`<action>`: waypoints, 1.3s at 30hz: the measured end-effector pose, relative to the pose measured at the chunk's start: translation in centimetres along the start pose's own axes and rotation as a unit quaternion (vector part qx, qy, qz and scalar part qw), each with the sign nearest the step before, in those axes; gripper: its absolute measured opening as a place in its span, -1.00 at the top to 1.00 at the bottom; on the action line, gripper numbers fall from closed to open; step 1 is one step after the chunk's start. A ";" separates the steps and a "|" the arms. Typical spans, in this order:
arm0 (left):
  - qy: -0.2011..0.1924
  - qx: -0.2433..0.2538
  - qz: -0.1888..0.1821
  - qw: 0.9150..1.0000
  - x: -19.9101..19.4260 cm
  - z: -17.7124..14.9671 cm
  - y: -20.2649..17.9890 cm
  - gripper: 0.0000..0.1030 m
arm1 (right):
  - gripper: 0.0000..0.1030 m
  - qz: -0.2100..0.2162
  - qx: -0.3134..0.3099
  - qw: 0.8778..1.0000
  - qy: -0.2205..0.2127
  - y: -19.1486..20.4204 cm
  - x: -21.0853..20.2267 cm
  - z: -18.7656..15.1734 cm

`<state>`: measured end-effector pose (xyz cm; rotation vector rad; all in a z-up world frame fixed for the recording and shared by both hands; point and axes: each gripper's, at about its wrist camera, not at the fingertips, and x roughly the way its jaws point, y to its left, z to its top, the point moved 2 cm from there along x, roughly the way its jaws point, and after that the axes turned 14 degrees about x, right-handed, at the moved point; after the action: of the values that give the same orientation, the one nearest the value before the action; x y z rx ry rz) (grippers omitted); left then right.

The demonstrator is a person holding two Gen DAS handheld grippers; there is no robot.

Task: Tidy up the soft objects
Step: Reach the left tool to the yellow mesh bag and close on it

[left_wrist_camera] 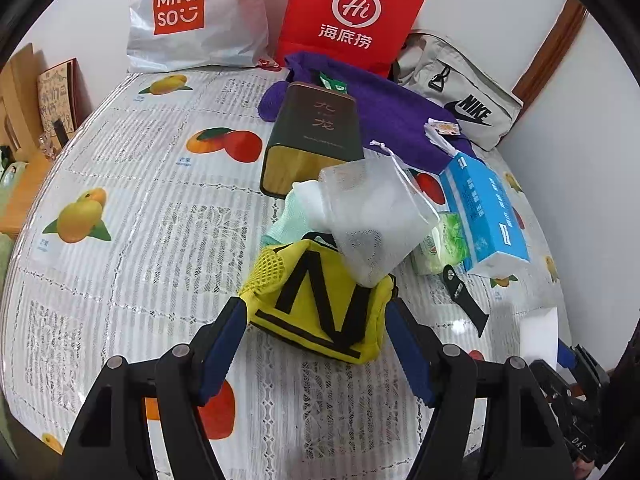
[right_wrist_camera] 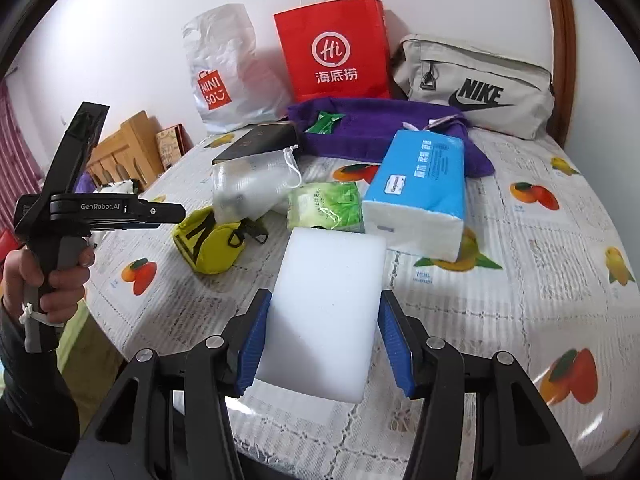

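Note:
A yellow pouch (left_wrist_camera: 320, 304) marked with a black N lies on the fruit-print tablecloth (left_wrist_camera: 132, 216). My left gripper (left_wrist_camera: 314, 312) is shut on the pouch, one blue pad against each side. A white mesh drawstring bag (left_wrist_camera: 372, 220) leans on the pouch's top, with a mint cloth (left_wrist_camera: 288, 216) beside it. In the right wrist view my right gripper (right_wrist_camera: 324, 320) is shut on a white foam block (right_wrist_camera: 324, 304), held above the table. The same view shows the pouch (right_wrist_camera: 208, 240) at the left, below the left gripper's body, which a hand (right_wrist_camera: 48, 276) holds.
A blue tissue pack (right_wrist_camera: 420, 192) and a green wipes pack (right_wrist_camera: 328, 208) lie past the block. Behind are a dark tin (left_wrist_camera: 312, 136), a purple towel (left_wrist_camera: 392, 108), a Nike bag (right_wrist_camera: 480, 88), a red paper bag (right_wrist_camera: 336, 48) and a Miniso bag (right_wrist_camera: 224, 72). A black strap (left_wrist_camera: 466, 300) lies nearby.

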<state>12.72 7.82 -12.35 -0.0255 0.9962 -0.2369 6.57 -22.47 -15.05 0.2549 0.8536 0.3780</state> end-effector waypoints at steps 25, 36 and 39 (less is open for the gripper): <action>-0.033 0.063 0.025 0.997 2.0 0.8 -0.5 -0.54 | -0.04 -0.044 0.013 0.999 0.017 -2.8 1.7 0.4; -0.014 0.079 0.024 0.996 5.5 0.7 1.6 0.19 | -0.04 -0.054 0.024 0.998 0.021 -4.1 1.9 0.6; -0.018 0.072 0.015 0.997 5.2 0.5 1.5 0.52 | -0.04 -0.059 0.025 0.998 0.022 -4.5 2.1 0.7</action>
<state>16.17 8.13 -16.57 0.1160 0.9417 -0.2783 9.34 -25.70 -17.66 0.2421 0.9177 0.2533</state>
